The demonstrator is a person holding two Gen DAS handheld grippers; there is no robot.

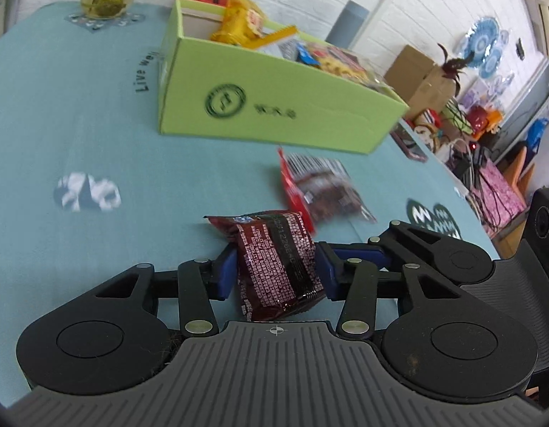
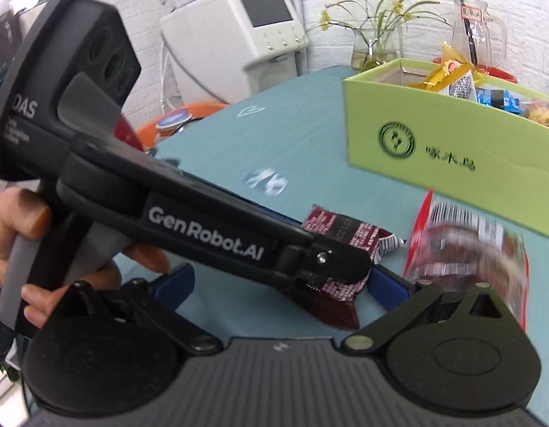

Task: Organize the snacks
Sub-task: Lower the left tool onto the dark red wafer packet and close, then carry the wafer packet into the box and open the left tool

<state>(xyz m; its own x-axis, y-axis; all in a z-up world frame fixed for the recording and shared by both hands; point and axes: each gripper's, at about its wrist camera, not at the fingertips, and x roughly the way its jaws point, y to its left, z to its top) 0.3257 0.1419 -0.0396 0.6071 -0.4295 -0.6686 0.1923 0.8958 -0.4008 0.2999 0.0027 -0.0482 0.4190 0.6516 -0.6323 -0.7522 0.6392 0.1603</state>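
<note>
"GenRobot.AI" runs along the left tool (image 2: 340,270); "Live well" marks the tablecloth (image 1: 96,135).

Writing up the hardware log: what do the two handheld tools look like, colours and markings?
Both match: black linkage arms with silver pivot pins, blue finger pads, grey ribbed body. Left tool shows white "GenRobot.AI" lettering, a grey handle and "DAS" on its head. Right tool shows no lettering here.

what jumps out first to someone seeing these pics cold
The left gripper is shut on a dark red snack packet, low and central. Just beyond it, a red and clear snack packet lies blurred on the teal tablecloth. Behind stands a lime green box already stuffed with snacks, a yellow packet poking out on top.
</note>
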